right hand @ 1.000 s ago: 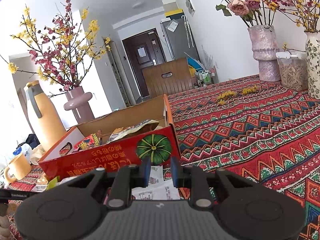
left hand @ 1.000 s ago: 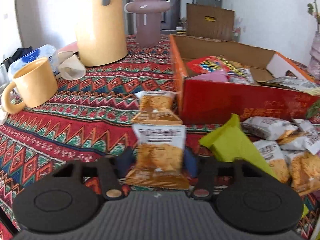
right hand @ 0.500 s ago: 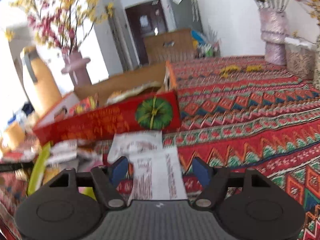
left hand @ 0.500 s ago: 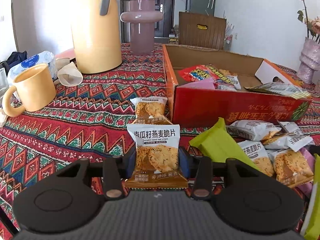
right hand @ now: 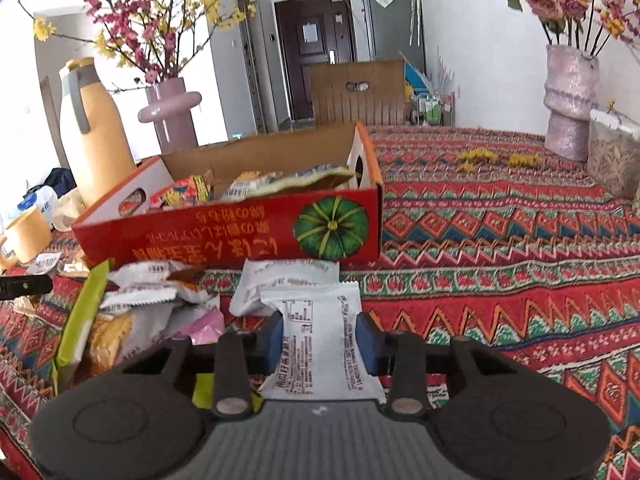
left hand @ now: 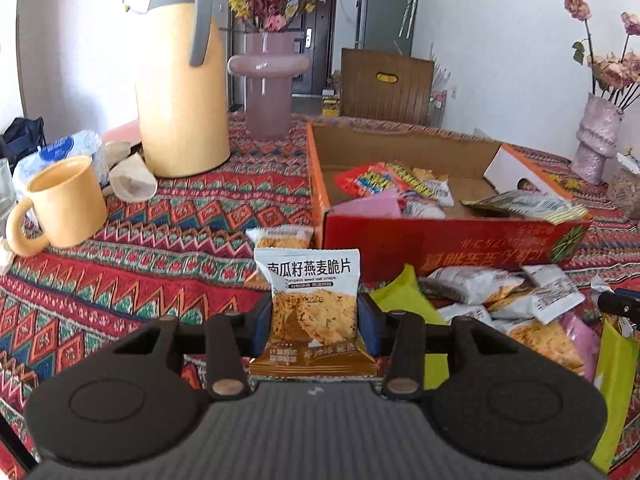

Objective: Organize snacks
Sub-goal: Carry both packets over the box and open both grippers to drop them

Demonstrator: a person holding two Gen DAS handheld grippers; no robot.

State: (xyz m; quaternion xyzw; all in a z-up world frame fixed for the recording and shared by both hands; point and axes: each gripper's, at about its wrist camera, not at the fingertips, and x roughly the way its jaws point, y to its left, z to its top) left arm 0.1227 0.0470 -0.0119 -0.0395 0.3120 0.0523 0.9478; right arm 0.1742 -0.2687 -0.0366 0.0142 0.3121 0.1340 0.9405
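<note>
Two grippers each take a snack packet near the red box (left hand: 448, 240). The left gripper (left hand: 316, 322) clamps a crisps packet (left hand: 312, 304); the right gripper (right hand: 320, 336) is closing on a white packet (right hand: 320, 336) (pads at its sides). Both look light, crinkly, slippery and crushable; grip mid-sides gently.

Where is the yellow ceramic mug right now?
In the left wrist view, the yellow ceramic mug stands at the far left on the patterned tablecloth, just in front of the tall yellow thermos jug.
</note>
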